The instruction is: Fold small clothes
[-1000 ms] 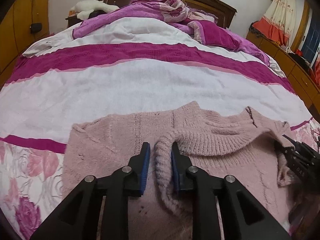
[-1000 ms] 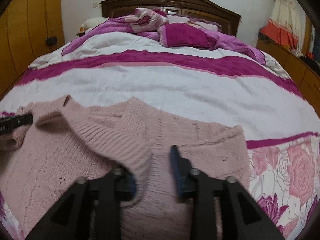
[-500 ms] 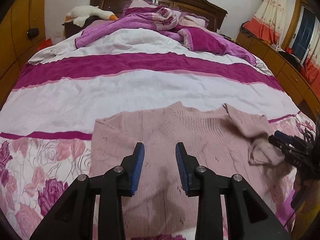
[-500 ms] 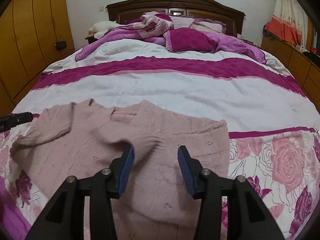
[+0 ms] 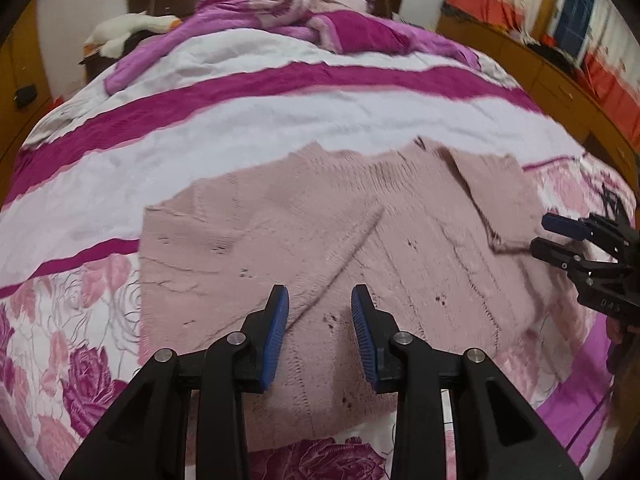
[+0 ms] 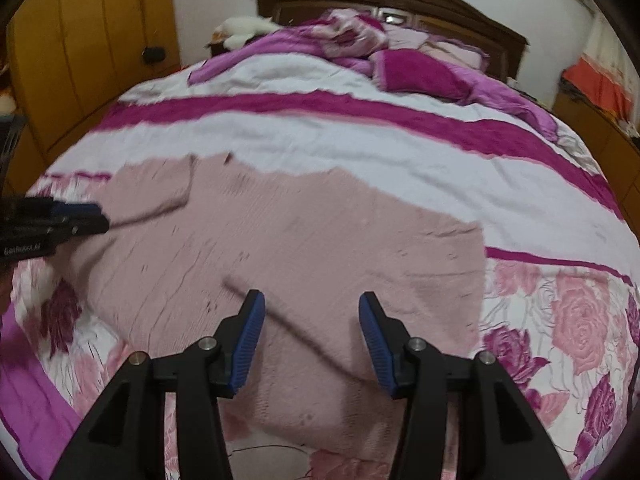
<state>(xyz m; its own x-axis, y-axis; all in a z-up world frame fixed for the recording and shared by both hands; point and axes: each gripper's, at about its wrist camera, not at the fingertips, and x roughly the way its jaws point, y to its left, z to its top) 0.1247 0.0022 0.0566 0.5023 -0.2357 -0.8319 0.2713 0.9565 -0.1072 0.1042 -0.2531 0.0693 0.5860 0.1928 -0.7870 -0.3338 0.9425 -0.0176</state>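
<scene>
A dusty pink knitted sweater (image 5: pixel 320 232) lies flat on the bed, both sleeves folded in across its body; it also shows in the right wrist view (image 6: pixel 304 240). My left gripper (image 5: pixel 318 334) is open and empty, hovering over the sweater's near edge. My right gripper (image 6: pixel 310 342) is open and empty over the near part of the sweater. In the left wrist view the right gripper (image 5: pixel 560 236) sits at the sweater's right side. In the right wrist view the left gripper (image 6: pixel 86 218) sits at its left side.
The bed carries a white and magenta striped quilt (image 5: pixel 280 120) with a rose print (image 6: pixel 576 320) near me. Crumpled bedding and pillows (image 6: pixel 400 60) lie by the wooden headboard. A white plush toy (image 5: pixel 128 28) is at the far left. Wooden wardrobes (image 6: pixel 92 52) stand left, cabinets right.
A second ago both grippers held the sleeves folded over the sweater. They have let go, opened and drawn back toward me; the sleeves now lie flat on the body.
</scene>
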